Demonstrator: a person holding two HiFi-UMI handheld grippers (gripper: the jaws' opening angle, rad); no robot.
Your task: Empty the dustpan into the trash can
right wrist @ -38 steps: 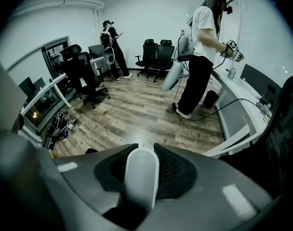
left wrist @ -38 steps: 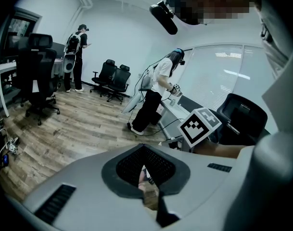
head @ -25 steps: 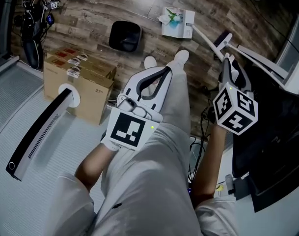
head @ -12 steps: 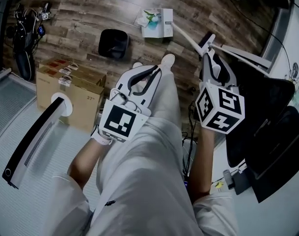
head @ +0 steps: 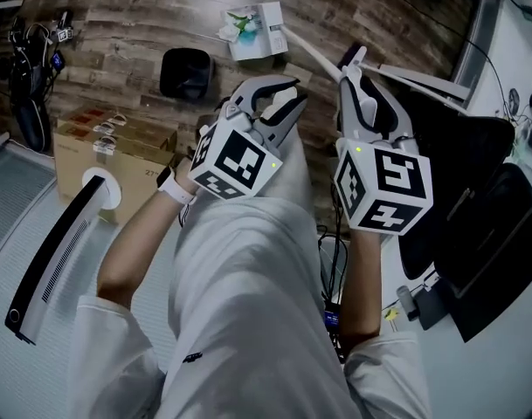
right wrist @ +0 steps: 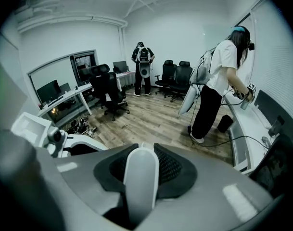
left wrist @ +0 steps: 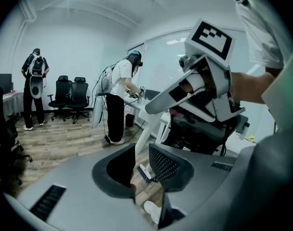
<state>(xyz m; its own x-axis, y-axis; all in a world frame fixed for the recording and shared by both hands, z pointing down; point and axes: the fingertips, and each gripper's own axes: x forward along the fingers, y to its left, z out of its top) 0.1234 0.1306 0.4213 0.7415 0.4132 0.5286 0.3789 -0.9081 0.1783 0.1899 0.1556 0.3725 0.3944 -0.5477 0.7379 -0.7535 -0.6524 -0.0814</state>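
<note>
The dustpan (head: 252,29) sits at the upper middle of the head view, a white square pan with crumpled paper and green litter (head: 244,23) in it, so nothing has been tipped out yet. Its long white handle (head: 314,55) slants down to the right into the right gripper (head: 356,66). The right gripper view shows that handle (right wrist: 140,182) standing between the ribbed pads with the jaws clenched on it. From above I cannot tell whether the pan rests on the wooden floor (head: 143,16) or hangs just clear of it. The trash can (head: 185,72) is a small black bin standing on the floor to the lower left of the pan in the frame, near it but apart, and the pan is not over its mouth. The left gripper (head: 293,92) hovers between the two, just below the pan. Its jaws have just been opening and now stand apart with nothing between them, only floor and a desk leg beyond the gap in the left gripper view. By my reading the pick-up is done and the emptying itself is all to come: the pan has to be carried over the bin, tilted until the litter slides in, and then set down. Further out lie cardboard boxes (head: 108,138) at the left of the frame and a black office chair (head: 475,173) at the right.
</note>
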